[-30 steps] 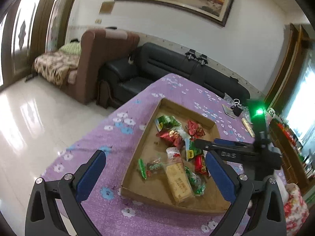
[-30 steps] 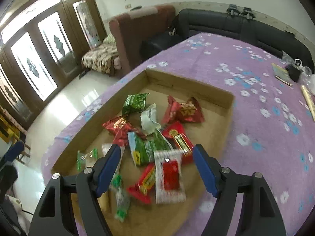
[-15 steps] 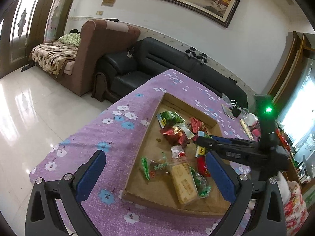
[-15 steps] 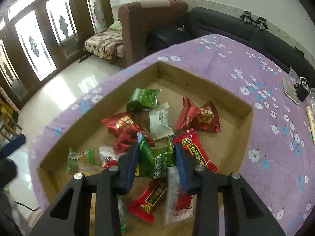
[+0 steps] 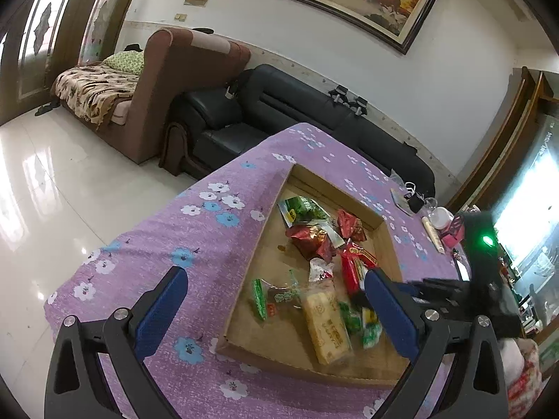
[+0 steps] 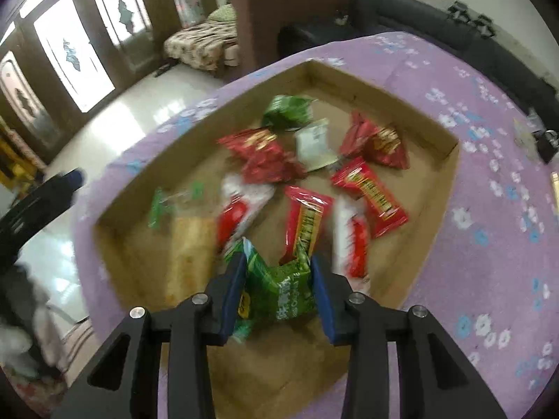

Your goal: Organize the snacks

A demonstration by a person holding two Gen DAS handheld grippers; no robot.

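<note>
A shallow cardboard tray (image 6: 443,188) on a purple flowered tablecloth holds several snack packets, red, green and white. My right gripper (image 6: 276,279) is shut on a green snack packet (image 6: 279,289) and holds it lifted above the tray's near part. The tray (image 5: 265,237) also shows in the left wrist view, with a long cracker pack (image 5: 326,323) near its front. My left gripper (image 5: 276,300) is open and empty, above the tray's near left edge. The right gripper (image 5: 436,289) shows there at the right.
The table (image 5: 216,237) drops off to a tiled floor at the left. A black sofa (image 5: 279,111) and a brown armchair (image 5: 167,80) stand beyond. Small items, a cup (image 5: 441,217) and a pink box (image 5: 454,234), sit at the table's far right.
My right gripper closed on the green packet and lifted it back out of the pile. The left gripper stayed open and shifted a little to the left.
</note>
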